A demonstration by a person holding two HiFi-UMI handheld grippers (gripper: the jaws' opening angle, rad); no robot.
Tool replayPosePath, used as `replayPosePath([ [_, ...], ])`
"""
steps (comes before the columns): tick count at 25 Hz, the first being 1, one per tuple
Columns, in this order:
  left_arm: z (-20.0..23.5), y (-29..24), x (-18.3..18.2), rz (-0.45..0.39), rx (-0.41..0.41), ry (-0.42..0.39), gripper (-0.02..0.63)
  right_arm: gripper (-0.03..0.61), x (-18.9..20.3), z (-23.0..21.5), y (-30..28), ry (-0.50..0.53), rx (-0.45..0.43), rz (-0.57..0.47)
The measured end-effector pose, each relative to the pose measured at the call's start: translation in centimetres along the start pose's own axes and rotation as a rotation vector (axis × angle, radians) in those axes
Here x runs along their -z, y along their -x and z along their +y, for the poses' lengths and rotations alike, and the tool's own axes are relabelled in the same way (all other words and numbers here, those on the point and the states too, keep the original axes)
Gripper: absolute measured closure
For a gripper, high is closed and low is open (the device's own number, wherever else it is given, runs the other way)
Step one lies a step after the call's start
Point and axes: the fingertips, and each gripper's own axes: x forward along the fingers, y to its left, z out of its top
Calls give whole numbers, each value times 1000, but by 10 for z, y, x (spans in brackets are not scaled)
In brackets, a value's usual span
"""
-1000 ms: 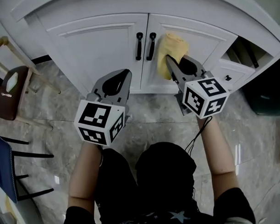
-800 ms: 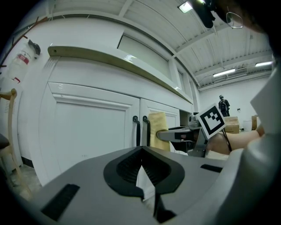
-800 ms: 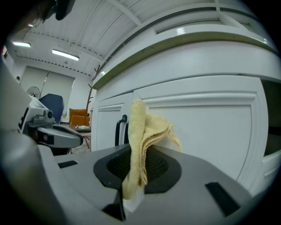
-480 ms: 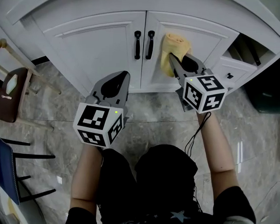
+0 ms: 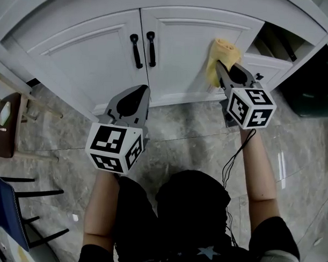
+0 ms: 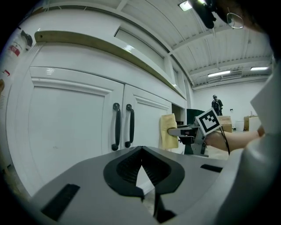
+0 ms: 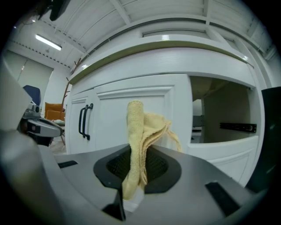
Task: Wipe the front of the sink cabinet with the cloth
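Right gripper [image 7: 137, 154] clamped on the cloth [image 7: 136, 129]

The jaws are closed on a folded yellow cloth that stands up from between them, in front of a white cabinet door [image 7: 112, 118]. Two black handles [image 7: 85, 121] sit to the left, an open compartment [image 7: 221, 116] to the right, and the left gripper [image 7: 39, 126] shows at the left edge.

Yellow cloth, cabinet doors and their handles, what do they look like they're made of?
Yellow cloth: looks like terry cotton or microfibre, nubby looped pile, soft folds. Cabinet doors: white painted wood or MDF, probably; smooth satin sheen, routed panels. Handles: likely black-coated metal, slim and glossy.
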Motion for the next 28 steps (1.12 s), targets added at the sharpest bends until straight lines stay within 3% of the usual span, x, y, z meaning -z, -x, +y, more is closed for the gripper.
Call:
replayPosePath([
  [8, -19, -16, 1, 4, 37, -10, 597, 512, 20, -68, 29, -25, 136, 20],
  [13, -16, -14, 6, 9, 28, -9, 597, 512, 27, -75, 38, -43, 154, 17],
  [16, -9, -9, 11, 14, 10, -5, 597, 512, 26, -52, 36, -28, 102, 9],
  [28, 22, 12, 37, 46, -77, 16, 597, 512, 42, 105, -10, 73, -269, -1],
])
